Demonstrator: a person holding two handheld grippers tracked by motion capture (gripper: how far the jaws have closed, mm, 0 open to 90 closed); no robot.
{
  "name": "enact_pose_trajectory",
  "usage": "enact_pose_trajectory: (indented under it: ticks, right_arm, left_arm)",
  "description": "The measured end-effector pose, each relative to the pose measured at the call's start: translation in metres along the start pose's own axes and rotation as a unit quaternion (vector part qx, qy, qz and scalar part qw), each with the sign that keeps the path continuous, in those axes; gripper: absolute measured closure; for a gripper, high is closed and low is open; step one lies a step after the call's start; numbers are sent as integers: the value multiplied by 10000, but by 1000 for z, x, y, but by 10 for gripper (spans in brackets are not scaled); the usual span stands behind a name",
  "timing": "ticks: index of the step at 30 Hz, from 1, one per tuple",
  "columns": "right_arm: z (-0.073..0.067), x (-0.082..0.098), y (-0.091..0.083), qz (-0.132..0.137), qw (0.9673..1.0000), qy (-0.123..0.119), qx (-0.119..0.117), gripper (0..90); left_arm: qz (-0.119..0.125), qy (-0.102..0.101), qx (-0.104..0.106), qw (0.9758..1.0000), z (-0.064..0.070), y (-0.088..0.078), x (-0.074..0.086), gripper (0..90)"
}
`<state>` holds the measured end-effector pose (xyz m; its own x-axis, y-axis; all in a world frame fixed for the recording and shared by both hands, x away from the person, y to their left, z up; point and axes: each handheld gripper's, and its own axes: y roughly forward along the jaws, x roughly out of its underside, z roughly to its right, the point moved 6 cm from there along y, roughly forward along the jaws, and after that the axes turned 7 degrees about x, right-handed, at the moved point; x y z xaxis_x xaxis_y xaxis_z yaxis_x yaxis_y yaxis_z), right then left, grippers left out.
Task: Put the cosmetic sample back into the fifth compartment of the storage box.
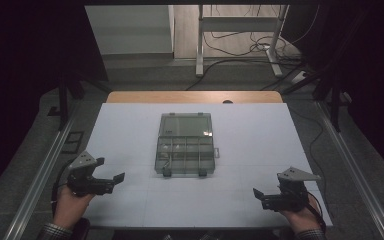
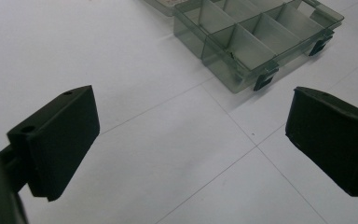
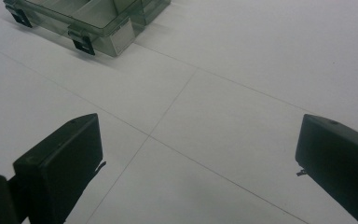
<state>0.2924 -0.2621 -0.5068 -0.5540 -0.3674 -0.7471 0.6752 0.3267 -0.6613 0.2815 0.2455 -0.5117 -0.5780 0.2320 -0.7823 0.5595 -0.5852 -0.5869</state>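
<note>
A clear grey compartment box [image 1: 185, 154] lies open in the middle of the white table [image 1: 260, 135]. Its lid [image 1: 186, 124] is folded back flat on the far side, and two black latches [image 1: 166, 173] hang at its near edge. I can make out nothing inside its compartments [image 2: 256, 32]. My left gripper [image 1: 111, 169] rests open at the near left, pointing toward the box, with nothing between its jaws [image 2: 191, 135]. At the near right, my right gripper [image 1: 267, 184] is open and empty too [image 3: 196, 149]; the box's corner [image 3: 88, 18] shows far ahead of it.
A wooden strip [image 1: 195, 96] borders the table's far edge. Beyond it stand white desk legs [image 1: 200, 45] and loose cables [image 1: 260, 47] on the floor. Metal rails [image 1: 40, 175] run along both sides of the table. Thin grid lines cross the white surface.
</note>
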Motion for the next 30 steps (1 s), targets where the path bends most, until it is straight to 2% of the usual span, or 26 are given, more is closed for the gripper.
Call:
enact_pose_trajectory:
  ticks: [30]
  right_arm:
    - [0, 0, 0, -15, 10000, 0, 24, 10]
  left_arm:
    - [141, -279, -105, 9995, -6, -27, 25, 33]
